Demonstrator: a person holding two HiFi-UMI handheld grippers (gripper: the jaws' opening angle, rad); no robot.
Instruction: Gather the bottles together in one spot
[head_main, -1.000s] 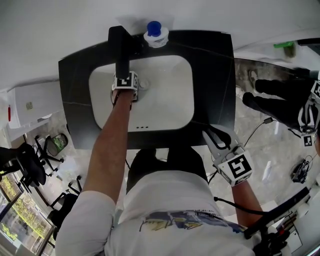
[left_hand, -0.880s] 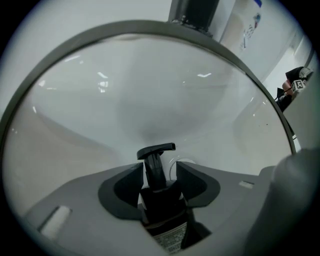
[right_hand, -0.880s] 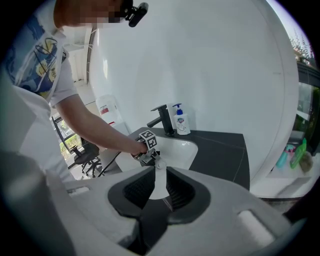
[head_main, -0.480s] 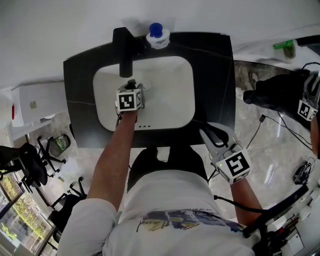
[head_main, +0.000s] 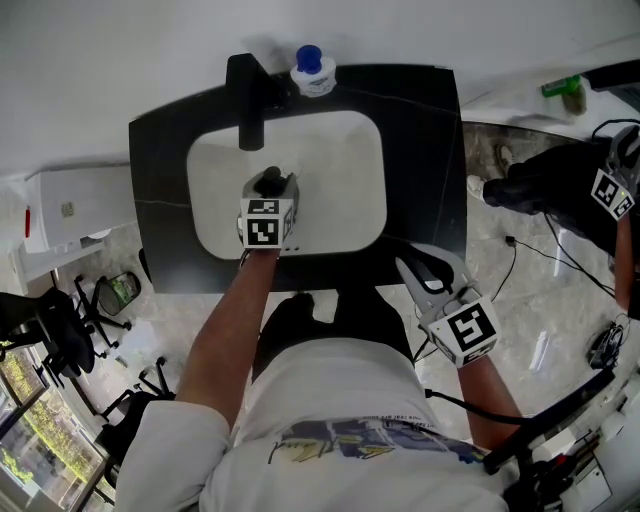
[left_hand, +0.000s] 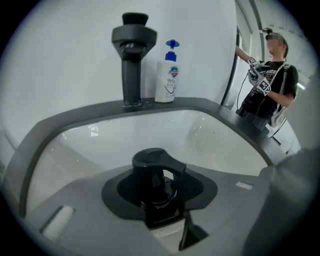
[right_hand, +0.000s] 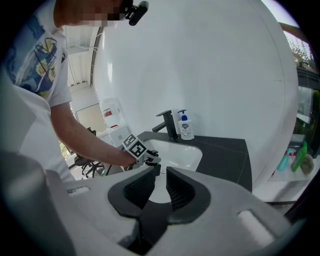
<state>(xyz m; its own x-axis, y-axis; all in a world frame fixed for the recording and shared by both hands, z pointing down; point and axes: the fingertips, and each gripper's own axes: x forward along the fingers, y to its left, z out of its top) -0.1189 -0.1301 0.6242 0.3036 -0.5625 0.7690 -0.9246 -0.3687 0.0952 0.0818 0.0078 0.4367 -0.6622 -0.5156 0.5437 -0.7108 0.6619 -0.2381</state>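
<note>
My left gripper (head_main: 270, 190) hangs over the white sink basin (head_main: 345, 190), shut on a bottle with a black pump top (left_hand: 155, 167); its jaws have just been closing with that bottle between them. The bottle's body is hidden below the jaws. A white bottle with a blue pump (head_main: 312, 70) stands on the dark counter (head_main: 425, 150) at the back, just right of the black faucet (head_main: 245, 100); it also shows in the left gripper view (left_hand: 167, 77). My right gripper (head_main: 420, 272) waits at the counter's front right corner, open with nothing in it (right_hand: 159, 172).
A second person (head_main: 560, 190) with marker-cube grippers stands to the right of the counter. Green bottles (head_main: 565, 90) sit on a white shelf at the far right. A white wall rises behind the faucet. Office chairs (head_main: 60, 320) stand at the left.
My left gripper has risen out of the basin and come toward the front edge, bringing the black-pump bottle up with it. The right gripper has stayed put.
</note>
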